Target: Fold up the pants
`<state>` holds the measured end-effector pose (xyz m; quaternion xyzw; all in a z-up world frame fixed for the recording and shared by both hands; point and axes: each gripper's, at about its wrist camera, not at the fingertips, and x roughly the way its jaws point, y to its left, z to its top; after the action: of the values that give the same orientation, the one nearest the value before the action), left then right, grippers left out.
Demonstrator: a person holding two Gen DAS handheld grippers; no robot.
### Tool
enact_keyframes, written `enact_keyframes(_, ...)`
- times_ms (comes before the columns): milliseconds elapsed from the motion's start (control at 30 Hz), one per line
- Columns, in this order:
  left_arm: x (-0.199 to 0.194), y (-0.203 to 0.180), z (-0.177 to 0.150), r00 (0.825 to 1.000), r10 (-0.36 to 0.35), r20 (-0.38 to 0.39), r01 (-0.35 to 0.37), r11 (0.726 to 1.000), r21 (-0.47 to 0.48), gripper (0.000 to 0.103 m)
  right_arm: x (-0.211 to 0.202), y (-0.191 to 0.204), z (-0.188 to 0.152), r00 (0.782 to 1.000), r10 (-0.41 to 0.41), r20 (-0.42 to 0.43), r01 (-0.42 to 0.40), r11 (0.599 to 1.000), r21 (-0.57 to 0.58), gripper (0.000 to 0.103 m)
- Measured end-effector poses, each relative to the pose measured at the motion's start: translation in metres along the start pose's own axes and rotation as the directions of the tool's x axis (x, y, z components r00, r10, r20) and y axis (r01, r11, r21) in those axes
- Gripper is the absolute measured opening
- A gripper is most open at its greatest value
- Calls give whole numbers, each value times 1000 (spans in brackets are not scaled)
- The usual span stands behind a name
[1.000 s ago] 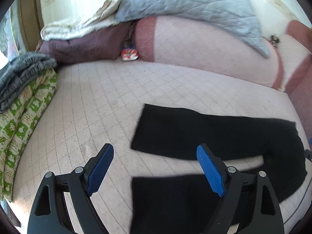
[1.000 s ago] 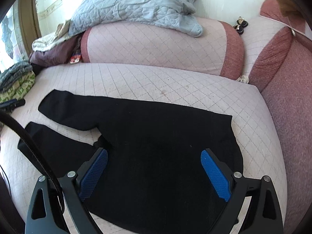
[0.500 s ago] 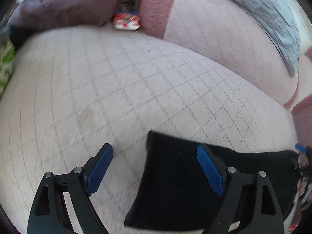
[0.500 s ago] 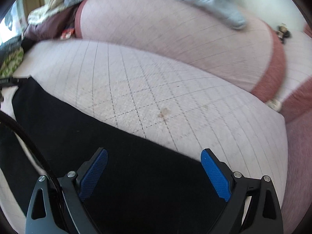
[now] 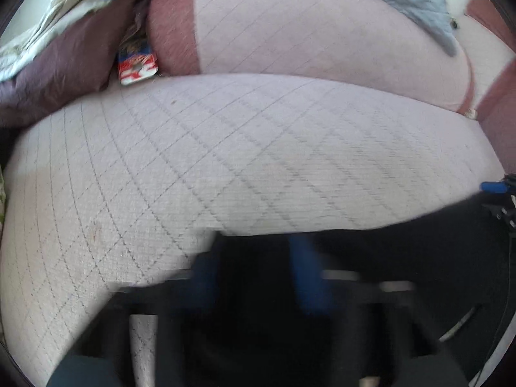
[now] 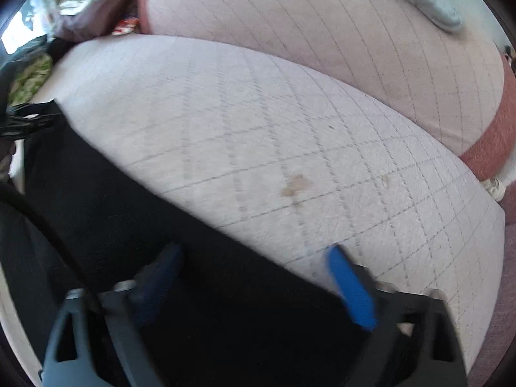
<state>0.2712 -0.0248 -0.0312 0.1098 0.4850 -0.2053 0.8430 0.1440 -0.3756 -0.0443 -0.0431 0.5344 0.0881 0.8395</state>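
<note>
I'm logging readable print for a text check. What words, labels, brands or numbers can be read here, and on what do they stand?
None can be read.
Red, white and blue packet wedged beside the sofa cushion: printed, but too blurred to read.
Black pants: no label shows.

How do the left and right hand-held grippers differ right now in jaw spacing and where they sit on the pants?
The left hand-held gripper has its jaws close together; the right hand-held gripper stands wider. Both have just been closing.
The left one sits at a corner of the black pants; the right one straddles their long far edge, one pad over the quilted cushion.
Both have blue pads and pants fabric between them.
</note>
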Motion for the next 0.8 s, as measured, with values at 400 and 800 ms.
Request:
enact_keyframes(400, -85, -17, -7, 992, 24, 126, -27, 1000, 16, 14, -68, 57, -12, 982, -156, 102, 158, 987, -8, 10)
enact_keyframes(800, -165, -43, -110, 960, 64, 274, -97, 989, 109, 14, -133, 128, -110, 974, -186, 128, 182, 983, 36, 10)
